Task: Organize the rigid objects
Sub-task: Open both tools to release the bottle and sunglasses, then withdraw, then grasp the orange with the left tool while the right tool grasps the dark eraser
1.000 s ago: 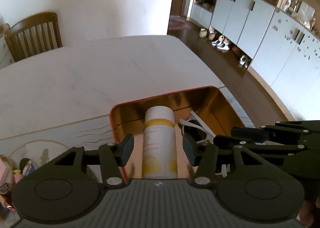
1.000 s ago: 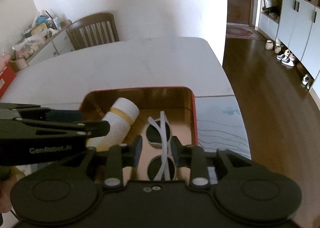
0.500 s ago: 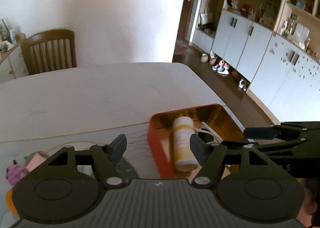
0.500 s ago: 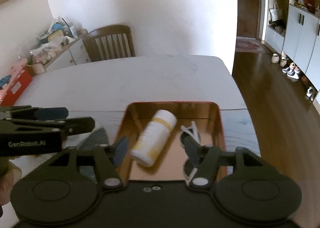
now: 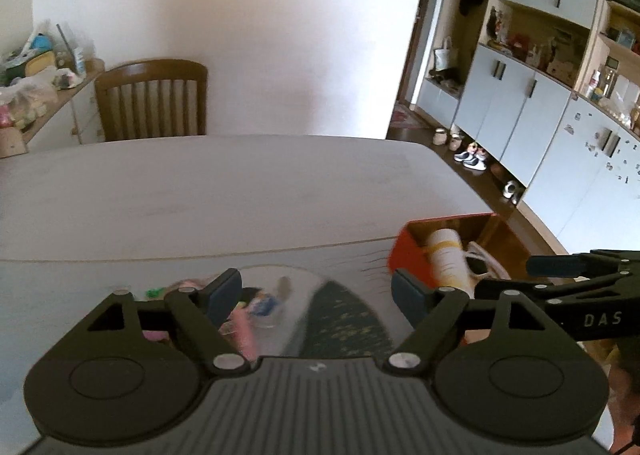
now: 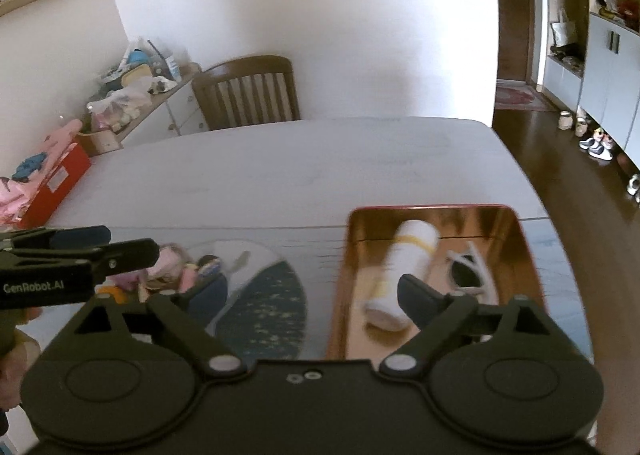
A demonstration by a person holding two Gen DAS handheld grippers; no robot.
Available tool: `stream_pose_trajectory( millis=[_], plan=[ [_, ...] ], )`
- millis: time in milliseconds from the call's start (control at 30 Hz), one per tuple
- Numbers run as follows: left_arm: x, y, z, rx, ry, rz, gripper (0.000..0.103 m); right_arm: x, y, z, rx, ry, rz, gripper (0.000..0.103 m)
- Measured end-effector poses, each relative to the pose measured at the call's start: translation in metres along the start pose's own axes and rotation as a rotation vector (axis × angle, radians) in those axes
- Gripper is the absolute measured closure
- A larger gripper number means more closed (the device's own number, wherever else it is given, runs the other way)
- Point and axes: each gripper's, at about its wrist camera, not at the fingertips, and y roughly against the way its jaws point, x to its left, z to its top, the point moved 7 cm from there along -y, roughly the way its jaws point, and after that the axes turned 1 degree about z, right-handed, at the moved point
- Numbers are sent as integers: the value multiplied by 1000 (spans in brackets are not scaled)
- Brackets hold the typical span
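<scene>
A red tin box [image 6: 520,231] with a gold inside stands on the table; it also shows in the left wrist view [image 5: 404,251]. In it lie a white bottle with a yellow band [image 6: 408,255] [image 5: 446,255] and white sunglasses [image 6: 466,271] [image 5: 484,259]. My left gripper [image 5: 316,291] is open and empty, left of the box. My right gripper [image 6: 312,295] is open and empty, over the mat near the box's left wall. Several small colourful objects [image 6: 184,267] [image 5: 256,303] lie on the mat to the left.
A grey mat with a dark half-round print [image 6: 264,303] covers the near table [image 5: 240,183]. A wooden chair [image 6: 248,91] stands at the far side. A cluttered sideboard [image 6: 132,95] is at the left. Cabinets [image 5: 520,107] and shoes are at the right.
Both grippers have pulled back and swung left away from the box, with jaws opened wider. The bottle and sunglasses stay in the box. The small colourful objects have come into view.
</scene>
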Motion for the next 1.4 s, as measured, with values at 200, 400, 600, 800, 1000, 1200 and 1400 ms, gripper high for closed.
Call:
stream_pose_trajectory(
  millis=[200,400,600,800,1000,1200,1400],
  plan=[
    [40,17,-9,-1,14,15,20,33,-5,-3,-14,3,19,5],
    [72,25,-16,0,18,15,17,62,-16,-6,-5,17,12,4],
    [98,27,-30,-9,6,5,1,80,-28,-15,16,30,3,4],
    [124,16,-48,18,17,24,1,96,-45,-21,47,36,-5,4],
    [149,-4,-69,90,67,29,1,109,-66,-28,99,67,-11,5],
    [160,-20,-81,112,92,26,1,126,-92,-42,179,186,24,16],
    [157,-34,-87,128,60,35,1,143,-116,-58,236,294,32,27]
  ],
)
